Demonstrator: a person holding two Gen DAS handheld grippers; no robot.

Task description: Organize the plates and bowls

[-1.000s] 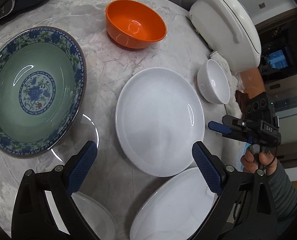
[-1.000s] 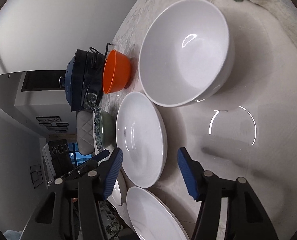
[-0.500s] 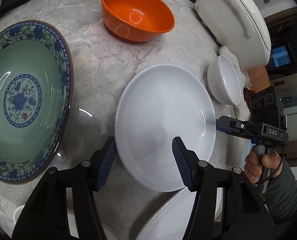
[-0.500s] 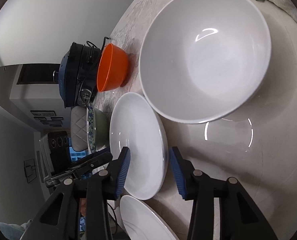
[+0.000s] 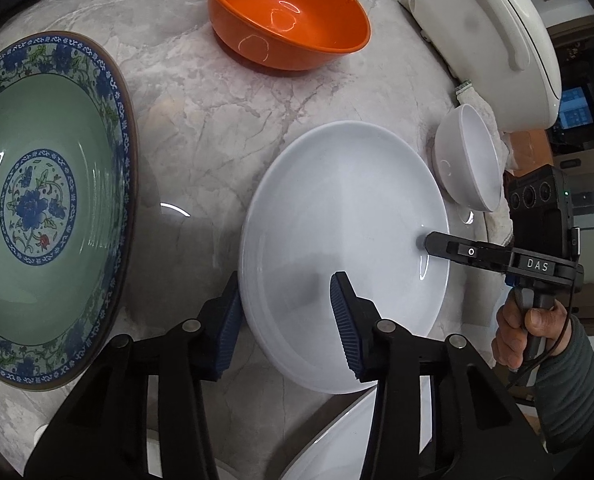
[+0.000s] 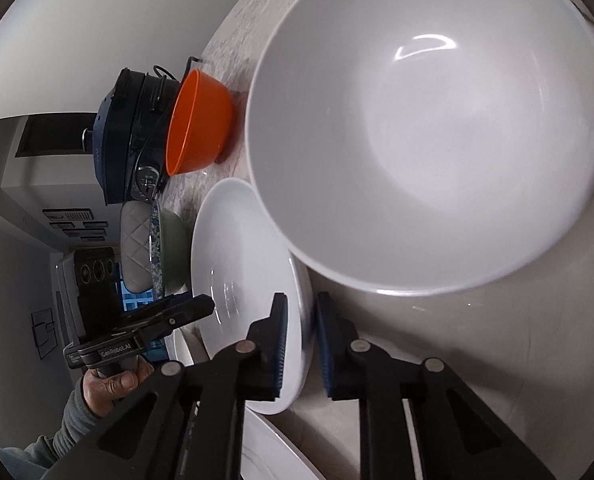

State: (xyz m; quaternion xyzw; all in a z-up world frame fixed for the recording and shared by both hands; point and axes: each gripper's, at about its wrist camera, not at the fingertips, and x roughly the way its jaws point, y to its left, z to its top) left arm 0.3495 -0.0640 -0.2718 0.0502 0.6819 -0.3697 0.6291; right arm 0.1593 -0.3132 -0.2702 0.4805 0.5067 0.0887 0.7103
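Table: grey-veined marble, round edge; carries all the crockery.
White plate: task item, lies near the middle of the table, between the patterned bowl and the small white bowl. Seen also from the right wrist, edge-on, just beside the big white bowl.
Left tongs: point steeply down at the plate's near-left rim. Jaws closing. Rim sits between the blue pads; left pad outside the rim, right pad over the plate's inner face. Right pad not clearly pressing on the plate, so no firm grip seen.
Right tongs: at the plate's opposite rim, jaws closing, nearly together with the rim between the ribbed pads. Pads look to touch the rim on both faces. From the left wrist view the tip of these tongs reaches over the plate's right edge.
Right hand: wraps the handle, grey sleeve at the wrist.
Left hand: grips the handle of its tool, low left in the right wrist view.
Patterned bowl: green inside, blue floral border, left of the plate, apart from it.
Orange bowl: upright, far side of the table.
Small white bowl: just right of the plate; fills much of the right wrist view.
Second white plate: partly hidden under the left tongs, near edge.
White cooker: at the far right.
Dark appliance: behind the orange bowl.
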